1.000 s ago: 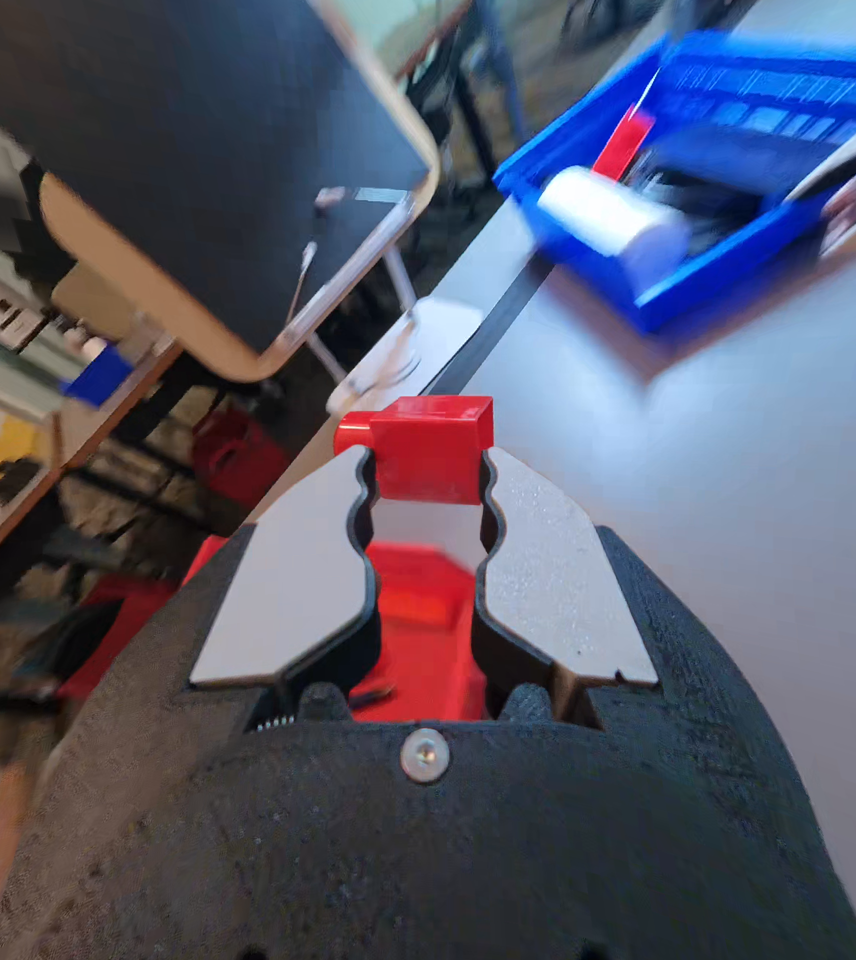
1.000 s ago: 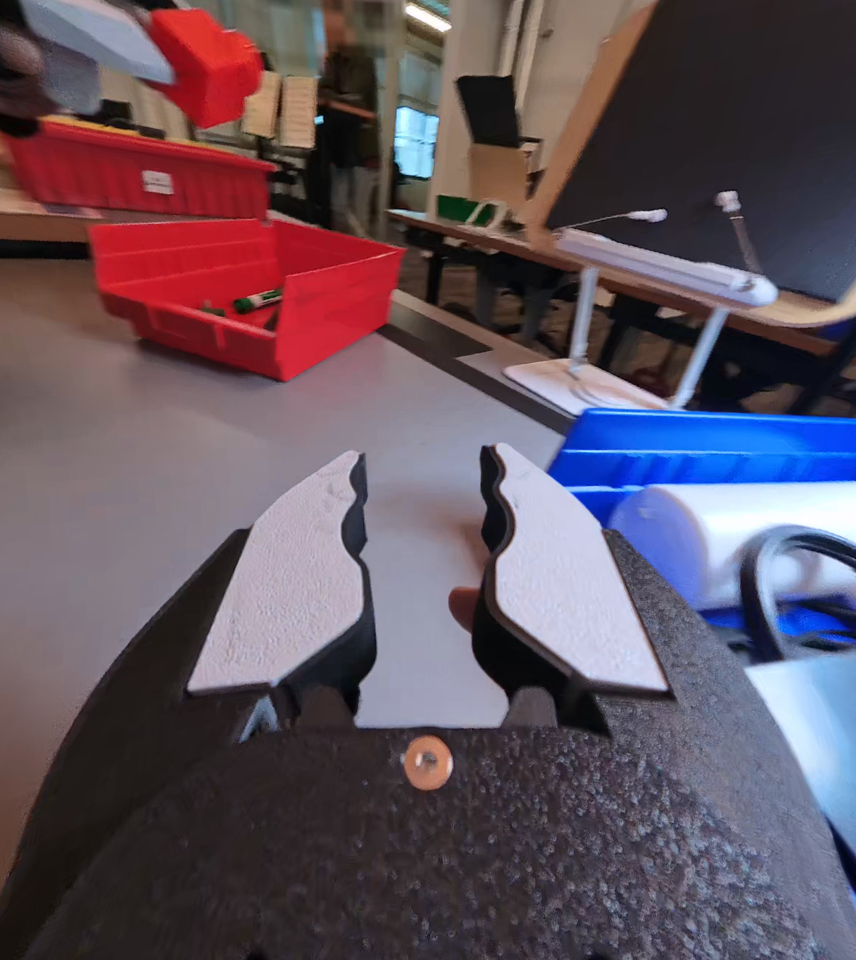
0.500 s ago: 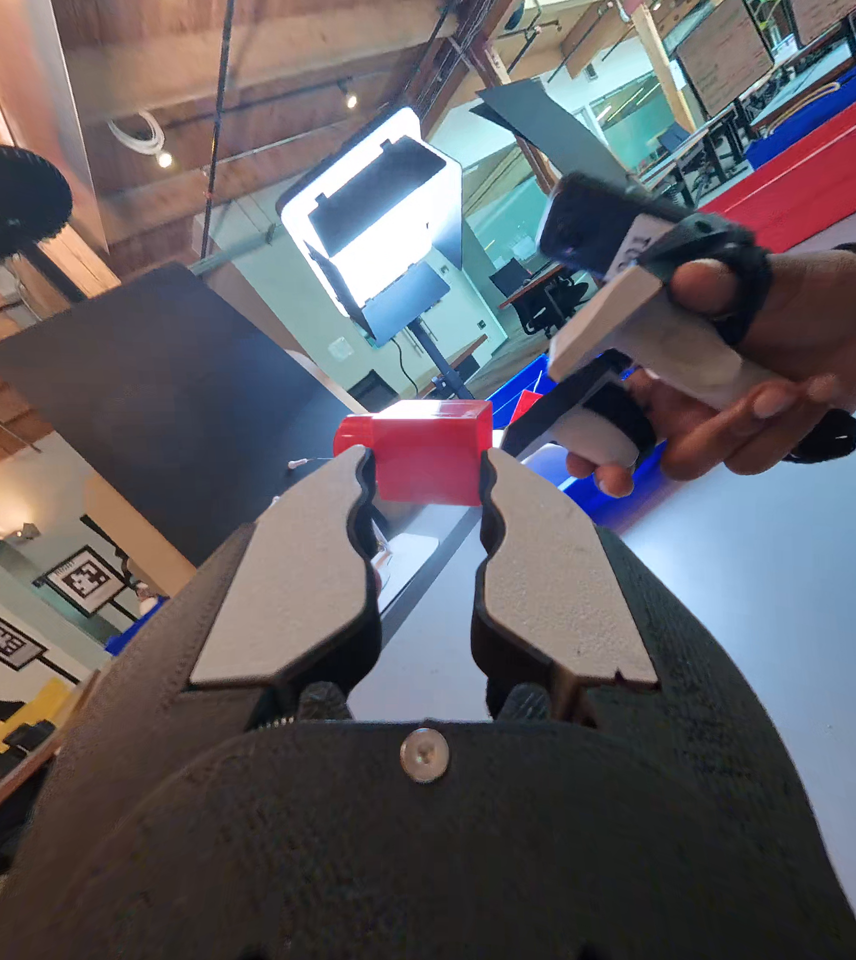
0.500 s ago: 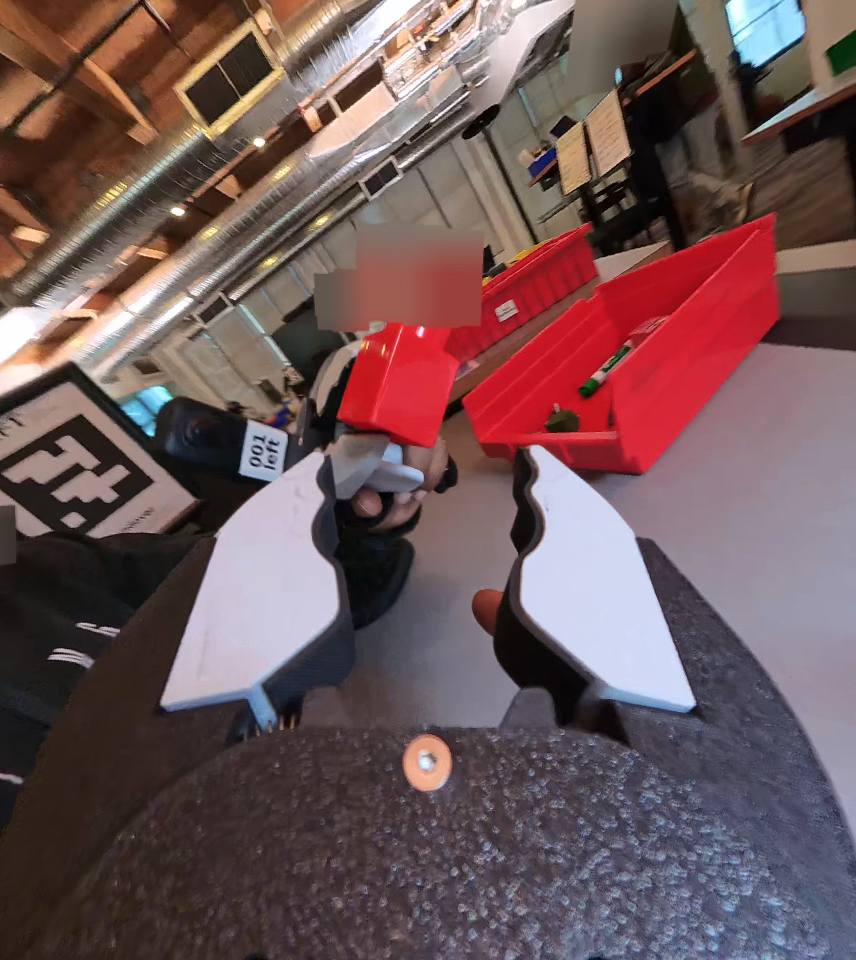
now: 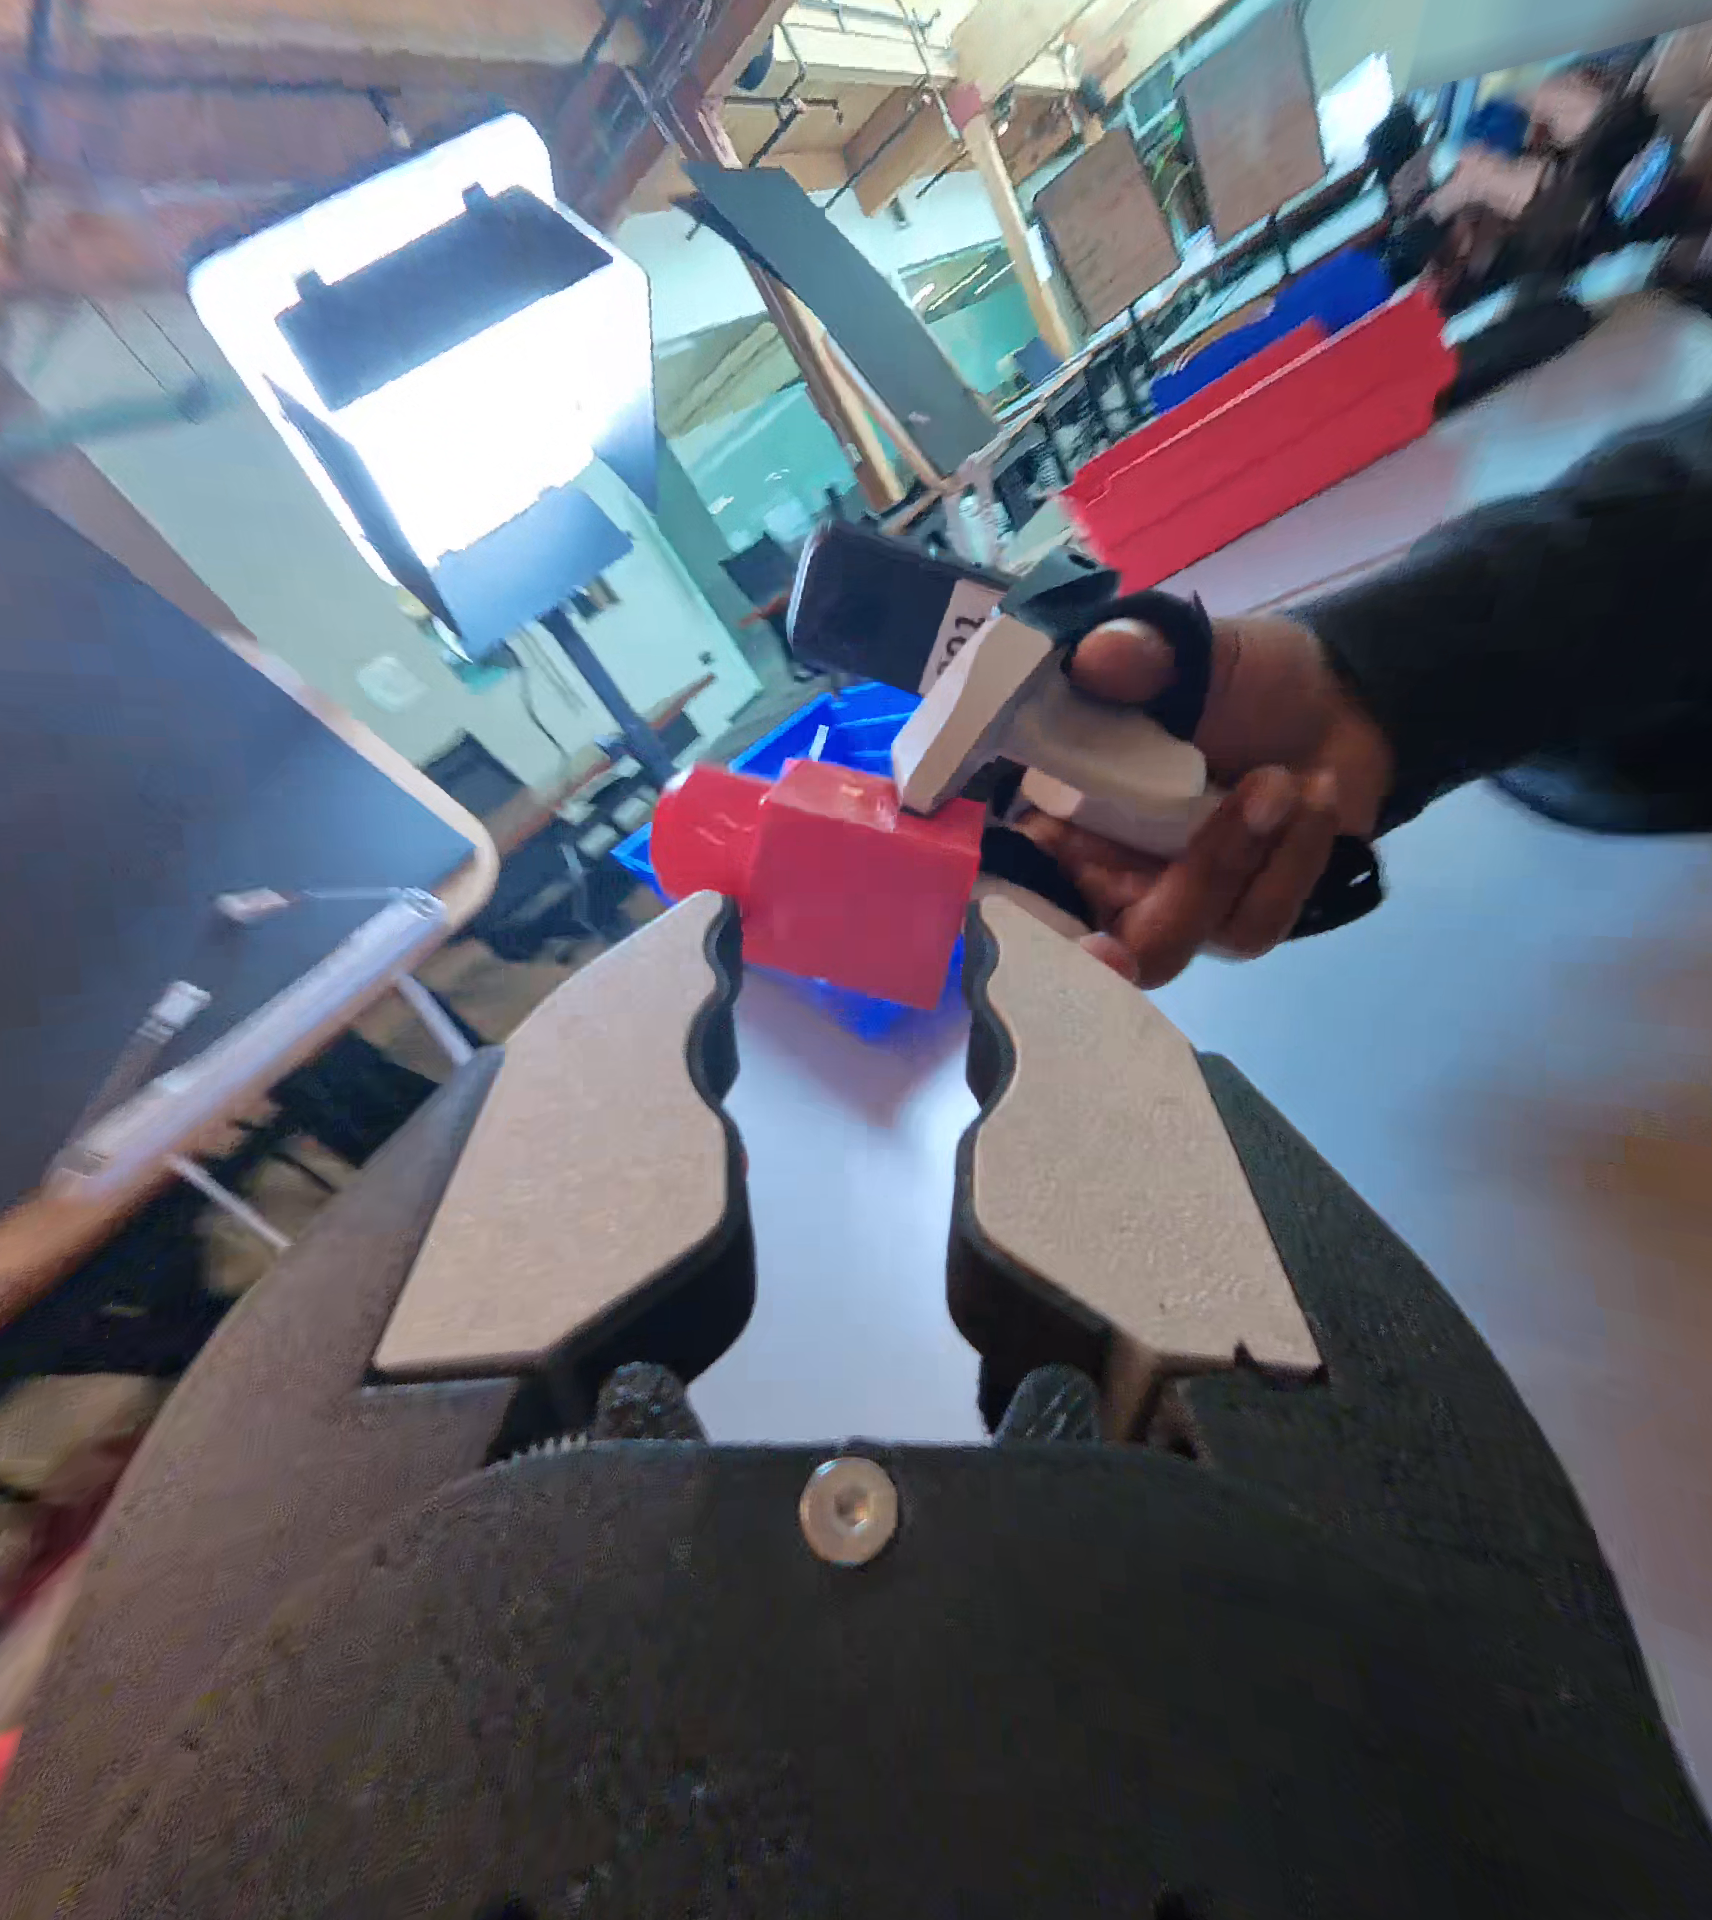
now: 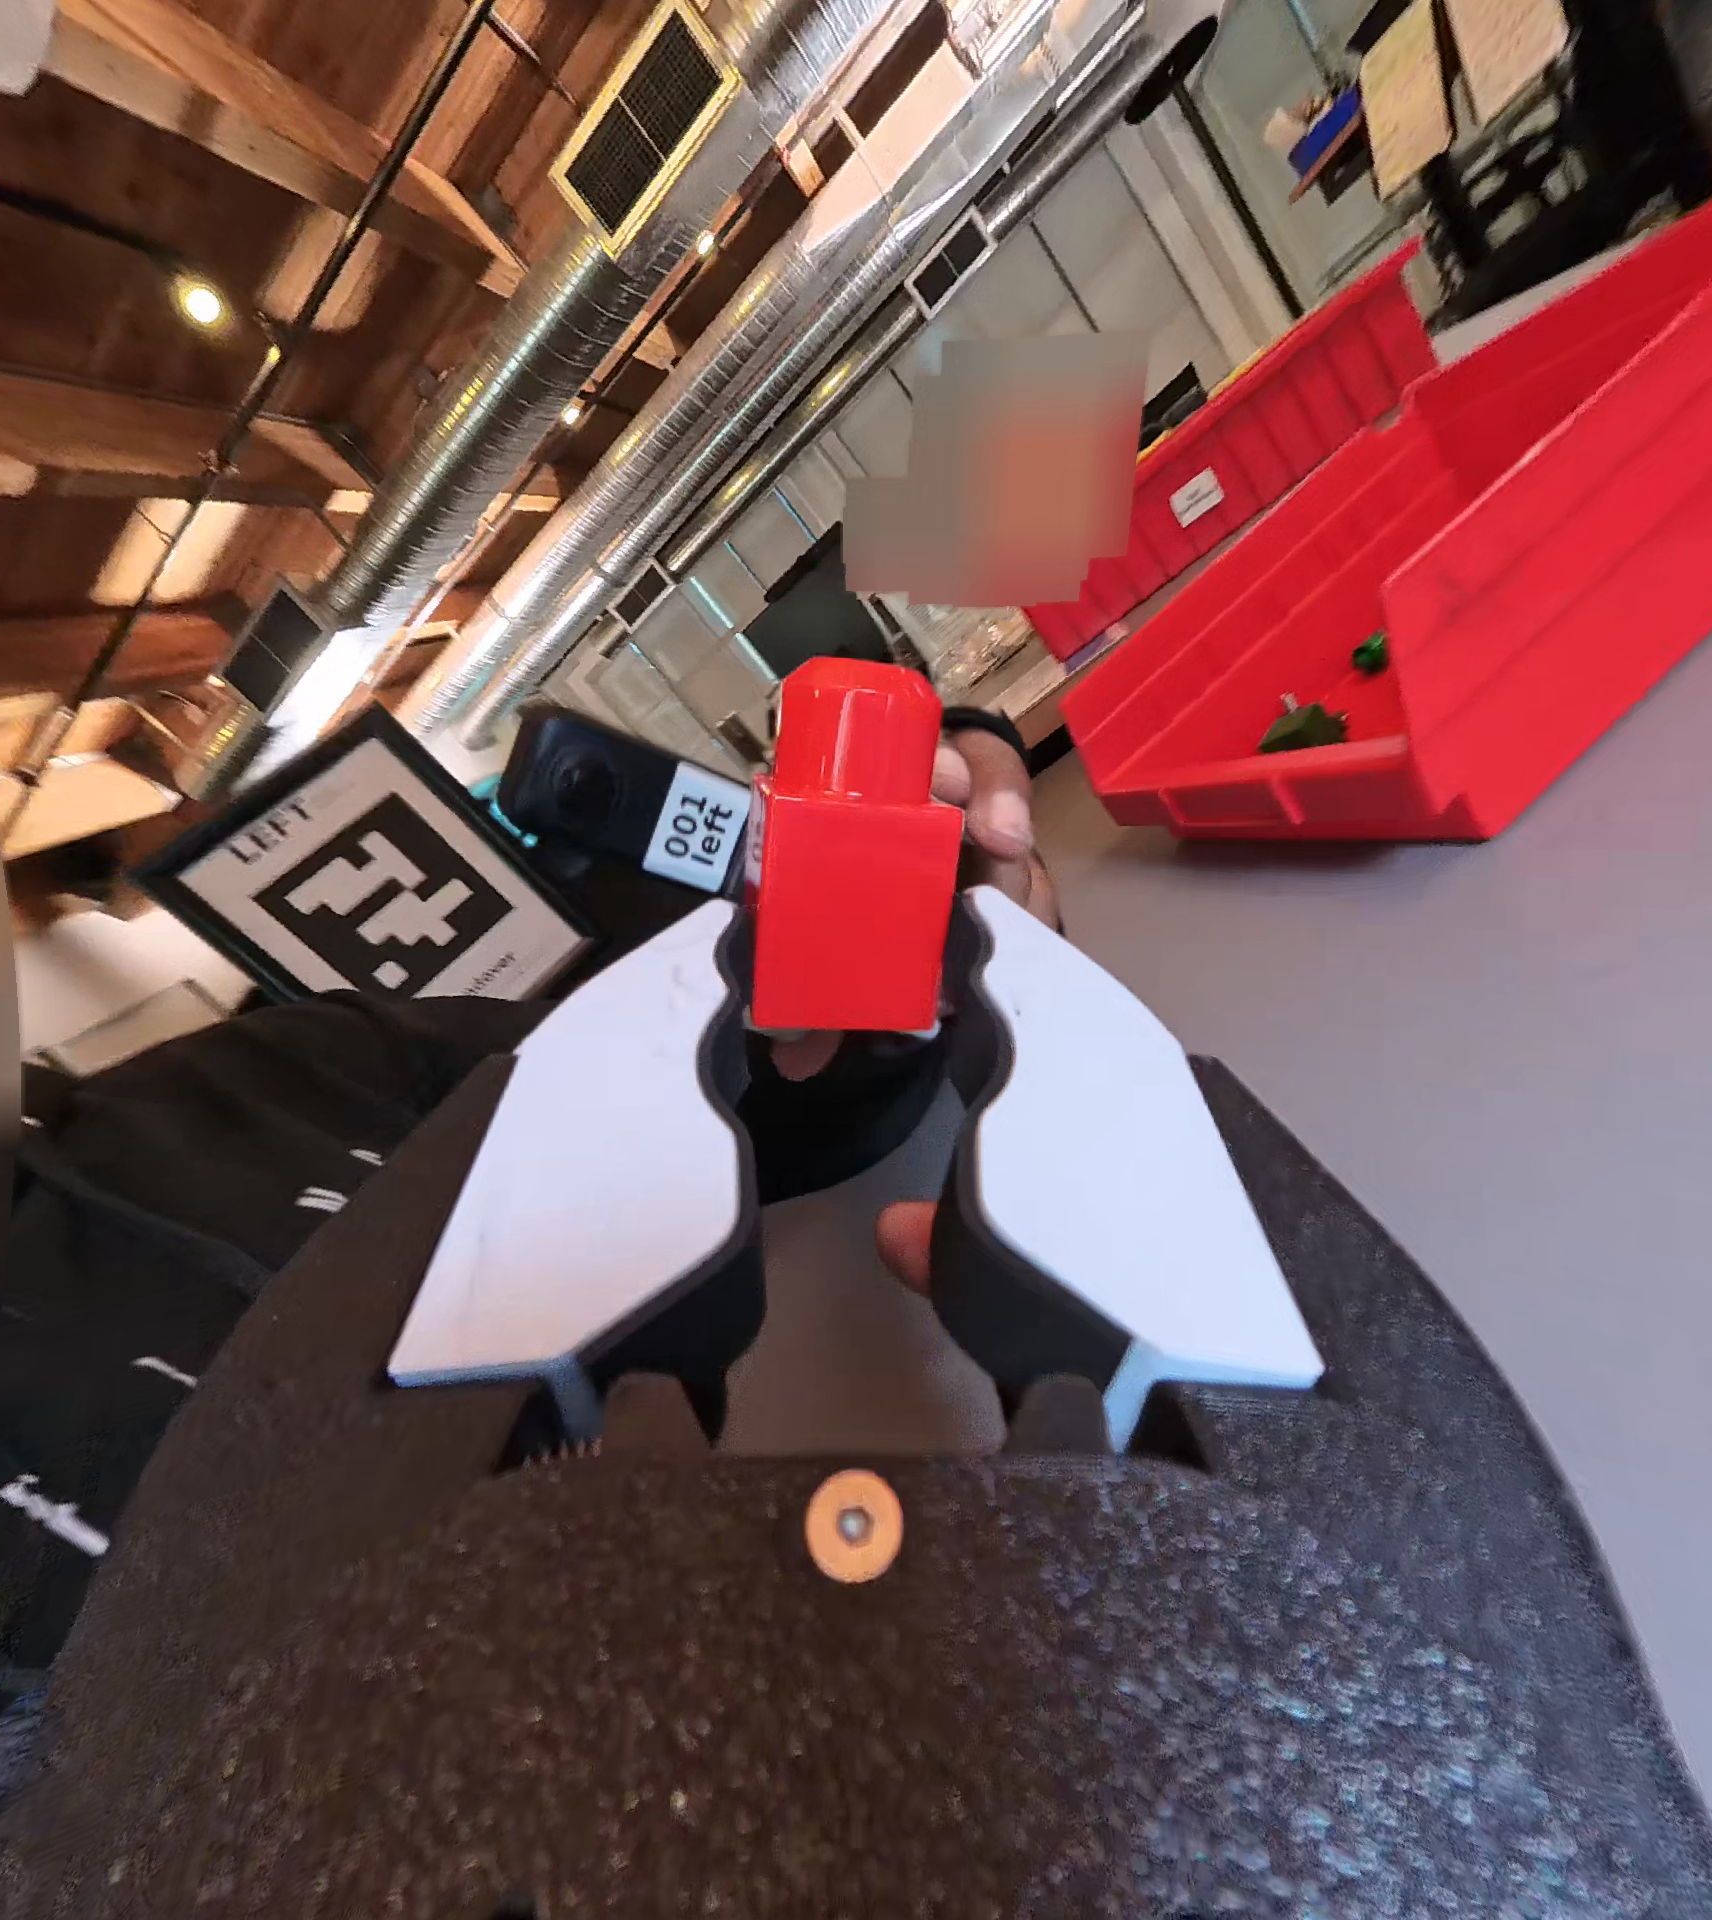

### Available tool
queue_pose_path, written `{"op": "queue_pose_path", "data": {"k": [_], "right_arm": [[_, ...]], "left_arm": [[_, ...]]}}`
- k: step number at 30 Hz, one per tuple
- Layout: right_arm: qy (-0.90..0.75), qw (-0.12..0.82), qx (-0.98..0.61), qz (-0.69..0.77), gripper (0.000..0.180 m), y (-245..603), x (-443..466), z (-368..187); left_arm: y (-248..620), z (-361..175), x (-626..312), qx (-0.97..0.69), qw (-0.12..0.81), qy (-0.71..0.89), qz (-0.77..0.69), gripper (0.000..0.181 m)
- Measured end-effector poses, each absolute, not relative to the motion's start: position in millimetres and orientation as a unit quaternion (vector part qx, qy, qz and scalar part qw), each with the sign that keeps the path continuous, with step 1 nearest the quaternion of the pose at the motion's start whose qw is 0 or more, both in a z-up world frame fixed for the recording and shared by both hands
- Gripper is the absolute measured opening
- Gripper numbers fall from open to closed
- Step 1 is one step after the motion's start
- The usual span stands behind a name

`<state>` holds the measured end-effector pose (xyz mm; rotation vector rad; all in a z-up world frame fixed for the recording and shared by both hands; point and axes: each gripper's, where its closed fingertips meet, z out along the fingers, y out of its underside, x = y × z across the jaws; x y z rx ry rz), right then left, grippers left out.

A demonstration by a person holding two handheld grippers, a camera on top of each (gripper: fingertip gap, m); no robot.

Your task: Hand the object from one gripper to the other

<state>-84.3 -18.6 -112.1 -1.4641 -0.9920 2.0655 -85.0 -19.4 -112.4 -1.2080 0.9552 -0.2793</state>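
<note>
The red plastic block with a round stud (image 5: 847, 883) is held above the grey surface (image 5: 1454, 1039), between both grippers. Right gripper (image 6: 847, 935) jaws are closed on its flat sides; left gripper (image 5: 847, 935) jaws appear slightly slack, though contact cannot be confirmed. It looks rigid, light and smooth; grip the flat faces.

The left tongs (image 5: 844, 935) stand slightly parted, the red block (image 5: 847, 888) at their tips, its round stud toward the left; contact with the pads cannot be judged. The right tongs (image 5: 919, 790), held by a hand (image 5: 1236, 790) in a dark sleeve, touch the block from the right. Behind lie a blue bin (image 5: 810, 727), a red bin (image 5: 1267, 447) and the grey tabletop (image 5: 1454, 1039).
</note>
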Motion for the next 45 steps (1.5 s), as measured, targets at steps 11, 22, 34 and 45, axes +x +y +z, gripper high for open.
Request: {"op": "queue_pose_path", "data": {"k": [11, 22, 34, 45], "right_arm": [[-0.488, 0.41, -0.47, 0.611, 0.036, -32, -87, -114], [-0.483, 0.416, -0.466, 0.614, 0.035, -31, -89, -122], [-0.551, 0.394, -0.488, 0.551, 0.043, -35, -89, -138], [-0.499, 0.426, -0.461, 0.597, 0.036, -35, -89, -127]], "left_arm": [[-30, -132, -63, -0.623, 0.564, 0.355, -0.41, 0.038], [-30, -136, -67, -0.618, 0.558, 0.355, -0.426, 0.038], [-32, -157, -69, -0.639, 0.514, 0.406, -0.403, 0.037], [-35, -140, -66, -0.616, 0.555, 0.395, -0.395, 0.042]]}}
